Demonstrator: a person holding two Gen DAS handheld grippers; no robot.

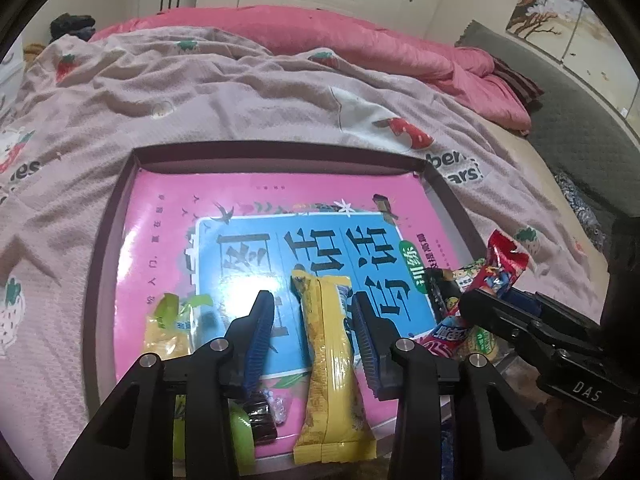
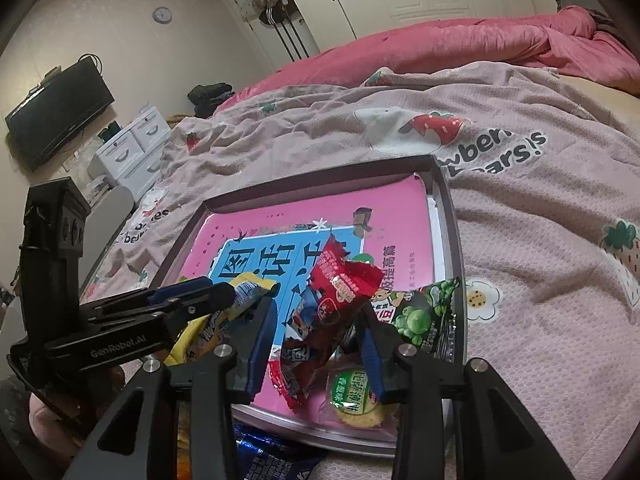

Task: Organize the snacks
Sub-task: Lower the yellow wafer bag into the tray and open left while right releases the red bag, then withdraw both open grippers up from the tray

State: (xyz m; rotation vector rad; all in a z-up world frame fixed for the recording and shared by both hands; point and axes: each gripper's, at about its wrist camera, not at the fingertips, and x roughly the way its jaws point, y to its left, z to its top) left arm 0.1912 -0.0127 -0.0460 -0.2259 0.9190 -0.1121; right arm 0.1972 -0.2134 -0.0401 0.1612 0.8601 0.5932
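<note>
Yellow film wraps the long snack bar (image 1: 328,364) that lies lengthwise on the pink book cover (image 1: 168,216) inside the shallow tray (image 1: 105,248), which rests on a strawberry-print bedspread (image 1: 168,120). Only the left wrist view shows this bar full length, along with a green-and-yellow packet (image 1: 170,326) at 9 o'clock of it and a small dark wrapped sweet (image 1: 262,420) under the left finger. Only the right wrist view shows the green pea snack bag (image 2: 426,318) at the tray's right rim, a round biscuit pack (image 2: 358,398) near the front rim, a blue packet (image 2: 272,460) on the bedspread outside the tray, and, far off at 10 o'clock, a wall-mounted television (image 2: 56,114) and white drawers (image 2: 134,148).

The left gripper (image 1: 314,300) has its fingers spread wide on either side of the yellow bar; the bar sits in the gap, nearer the right finger, and I cannot tell whether that one touches it. The right gripper (image 2: 316,310) also has its fingers spread, and a red candy wrapper (image 2: 340,280) stands between them, leaning toward 1 o'clock over a heap of red-and-blue packets (image 2: 308,344). Whether either pad presses the wrapper cannot be told. From the left wrist view the same red wrapper (image 1: 502,260) rises at 3 o'clock, beyond the right gripper's black body.
</note>
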